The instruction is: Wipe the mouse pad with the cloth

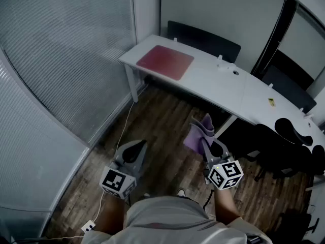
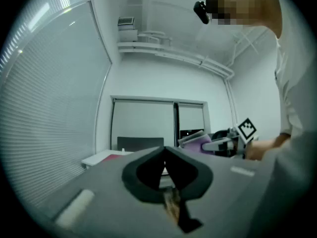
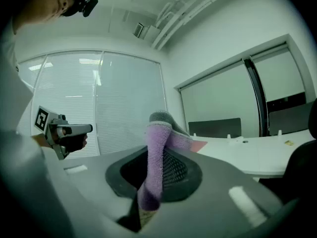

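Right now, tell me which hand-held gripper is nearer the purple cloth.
Right. The right hand-held gripper is shut on the purple cloth; the left hand-held gripper, shut and empty, is apart to its left.

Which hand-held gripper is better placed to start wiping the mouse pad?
Right. The right hand-held gripper is shut on the purple fleece cloth; the left hand-held gripper is shut and empty. Neither is at the red rectangular mouse pad.

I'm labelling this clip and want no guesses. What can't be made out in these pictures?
- Head view: dirt on the mouse pad is too small to see.
- Head view: the small items on the desk are too small to identify.
- Left gripper view: the body of the left gripper hides most of the mouse pad.
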